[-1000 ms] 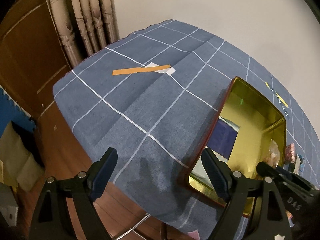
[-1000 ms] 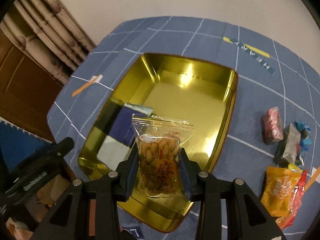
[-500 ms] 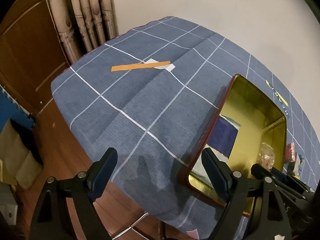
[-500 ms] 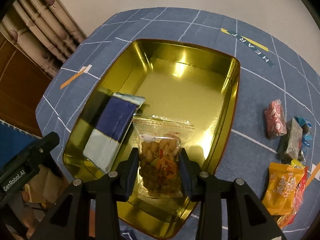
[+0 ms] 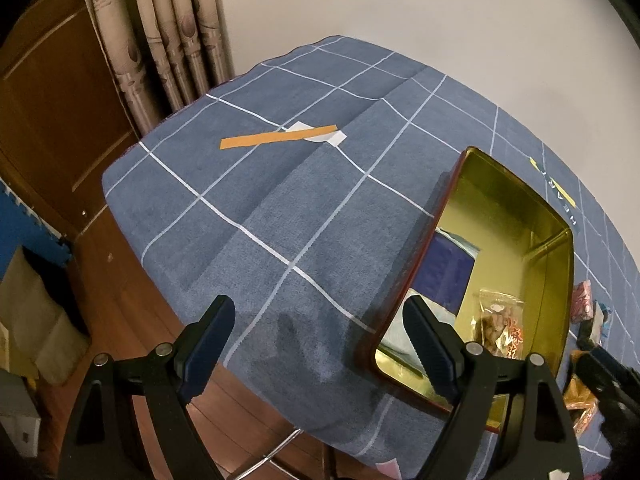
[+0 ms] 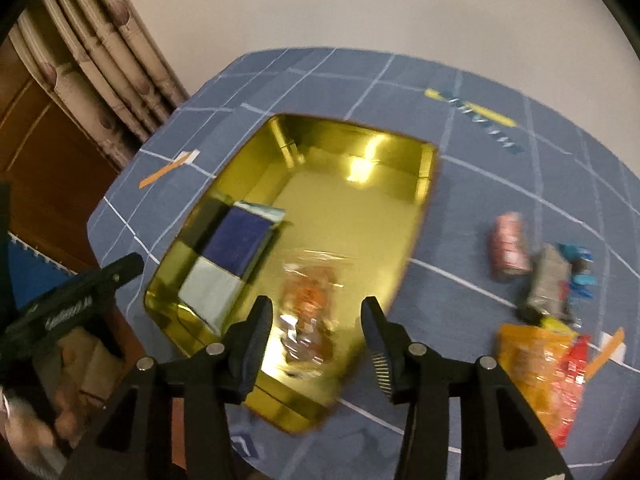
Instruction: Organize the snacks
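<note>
Right gripper [image 6: 316, 320] sits over the near end of the gold tin [image 6: 424, 184], jaws parted and just been opening; the clear peanut bag [image 6: 308, 304] lies on the tin floor below and between the fingers, pads not pressing it. The right wrist view is motion-blurred, so bag print can't be read there. In the left wrist view the same bag [image 5: 500, 324] lies flat in the near part of the tin [image 5: 560, 280], free of the gripper.

Also in the tin: a blue-and-white packet [image 6: 228, 256] along the left wall, just left of the peanut bag, apart from it or barely touching, can't tell.

Left gripper [image 5: 316, 344] hangs wide, nothing between the jaws, over the blue checked tablecloth [image 5: 280, 200] near the table's near edge, its right finger in front of the tin's near-left corner.

Snacks outside the tin, on the cloth to its right: a pink packet [image 6: 508, 248], a grey-and-blue packet [image 6: 552, 284] just right of it, and nearer, an orange bag [image 6: 532, 364] with a red packet [image 6: 576, 364] against its right side.

An orange tape strip [image 5: 276, 138] with a white slip lies on the far-left part of the cloth, well apart from the tin. A yellow-and-blue printed label [image 6: 472, 118] sits on the cloth beyond the tin's far-right corner. Curtain [image 5: 160, 40] and brown door [image 5: 48, 100] stand behind the table on the left.
</note>
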A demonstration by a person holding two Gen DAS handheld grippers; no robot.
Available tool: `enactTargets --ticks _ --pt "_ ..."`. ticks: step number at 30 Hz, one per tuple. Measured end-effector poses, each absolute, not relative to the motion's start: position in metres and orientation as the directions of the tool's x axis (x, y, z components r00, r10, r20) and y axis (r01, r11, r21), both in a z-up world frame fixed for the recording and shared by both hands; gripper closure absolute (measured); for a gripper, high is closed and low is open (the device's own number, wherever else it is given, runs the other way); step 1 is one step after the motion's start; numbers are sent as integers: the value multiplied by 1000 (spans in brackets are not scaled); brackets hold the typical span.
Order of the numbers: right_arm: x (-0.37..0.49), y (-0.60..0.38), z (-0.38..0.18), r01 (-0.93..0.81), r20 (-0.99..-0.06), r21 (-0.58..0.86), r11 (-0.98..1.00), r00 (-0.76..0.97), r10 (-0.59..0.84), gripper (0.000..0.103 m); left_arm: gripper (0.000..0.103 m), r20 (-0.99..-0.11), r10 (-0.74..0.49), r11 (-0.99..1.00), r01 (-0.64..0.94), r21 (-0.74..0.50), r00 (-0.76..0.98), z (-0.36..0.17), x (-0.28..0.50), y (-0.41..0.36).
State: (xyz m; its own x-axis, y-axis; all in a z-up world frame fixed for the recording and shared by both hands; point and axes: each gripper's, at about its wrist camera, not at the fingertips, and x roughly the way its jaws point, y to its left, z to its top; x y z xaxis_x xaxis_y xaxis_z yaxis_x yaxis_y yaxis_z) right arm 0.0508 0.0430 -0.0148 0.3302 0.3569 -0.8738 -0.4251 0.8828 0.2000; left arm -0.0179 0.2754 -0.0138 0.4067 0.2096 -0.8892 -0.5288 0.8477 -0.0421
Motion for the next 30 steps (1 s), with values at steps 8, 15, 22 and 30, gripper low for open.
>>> enactTargets --ticks 8,15,22,30 --pt "45 -78 -10 -218 -893 121 968 403 202 56 19 -877 222 880 -475 -7 425 -9 -15 261" --pt "41 -168 -32 -59 -919 48 997 388 67 56 19 -836 246 916 -399 36 491 7 -15 231" --pt "32 -183 -58 -80 -939 39 996 339 64 56 19 -819 192 967 -245 64 541 18 -17 177" --pt "35 -166 -73 -119 -938 93 989 324 127 54 19 -836 84 996 -61 60 542 13 -12 118"
